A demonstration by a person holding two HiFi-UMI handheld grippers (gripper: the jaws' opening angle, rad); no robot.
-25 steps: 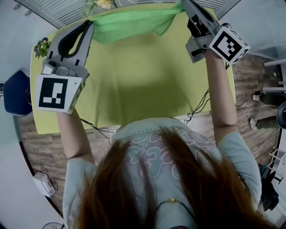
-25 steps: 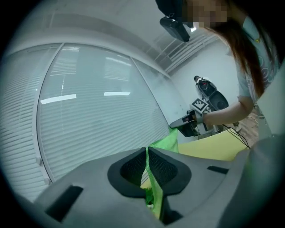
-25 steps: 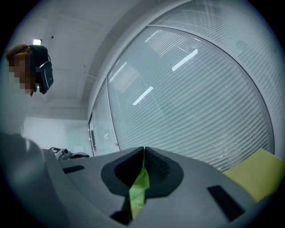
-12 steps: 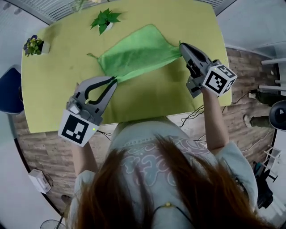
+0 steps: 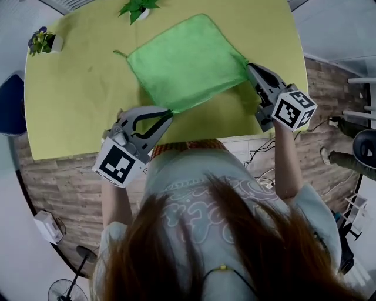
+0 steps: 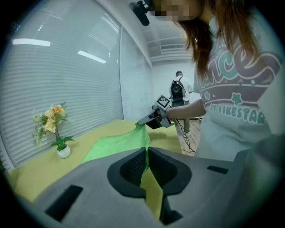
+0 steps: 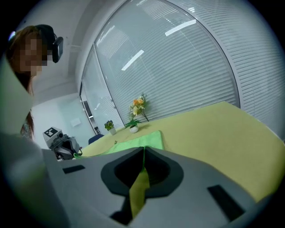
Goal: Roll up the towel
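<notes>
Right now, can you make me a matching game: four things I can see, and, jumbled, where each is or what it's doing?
1 towel
2 left claw
3 right claw
4 leafy plant

A at the table's far edge
B shut on the towel's right-hand corner
C spread on the table
D shut on the towel's nearest corner

Pairs: 1-C, 2-D, 3-B, 4-A

A bright green square towel [image 5: 185, 62] is lying spread open and flat on a yellow-green table [image 5: 70, 106], sitting at a slant, right of centre. Its two near corners are being pinched, one in the left gripper [image 5: 168, 113], the other in the right gripper [image 5: 248, 66].
</notes>
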